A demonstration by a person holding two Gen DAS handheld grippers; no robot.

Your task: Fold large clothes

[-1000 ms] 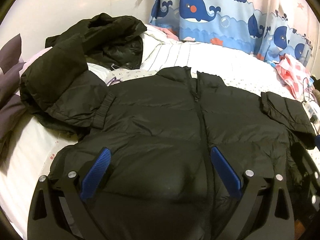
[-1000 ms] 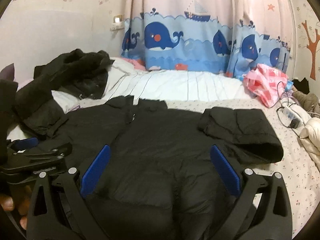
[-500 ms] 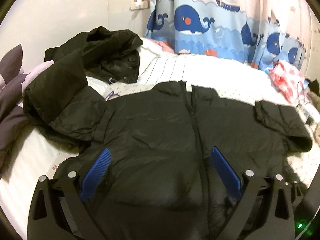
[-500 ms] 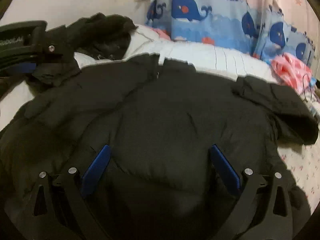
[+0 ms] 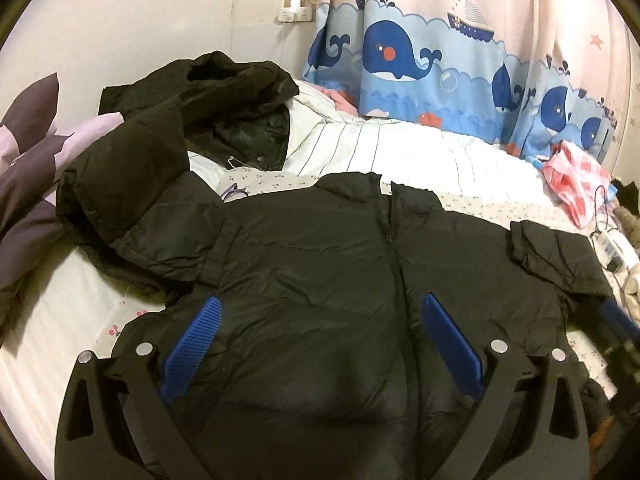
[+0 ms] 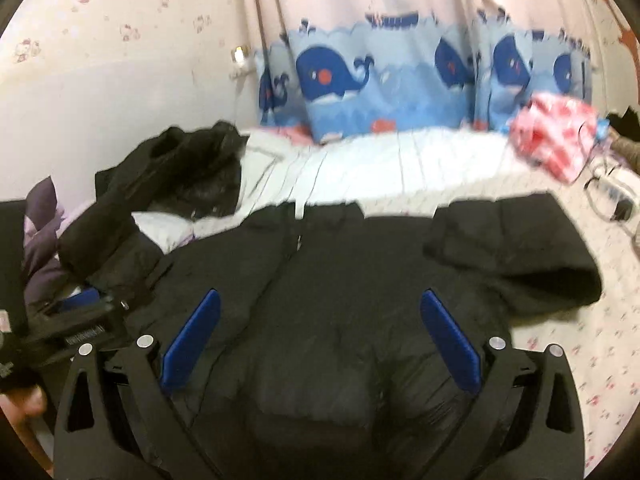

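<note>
Whale curtain (image 5: 404, 56) backs my bed (image 5: 420, 152); black puffer jacket (image 5: 320, 264) lies flat, hem hidden beneath both released jaws, right view blurred, left gripper (image 5: 320, 344), right gripper (image 6: 320, 340).

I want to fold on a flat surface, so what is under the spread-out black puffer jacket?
The black puffer jacket lies on the bed's floral sheet, which shows around its edges. Whatever is directly beneath its body is covered.

Hem and far sleeve out of sight

The black jacket (image 5: 320, 264) runs off the bottom edge; the right wrist view is motion-blurred; the right gripper (image 5: 616, 332) is cropped.
</note>
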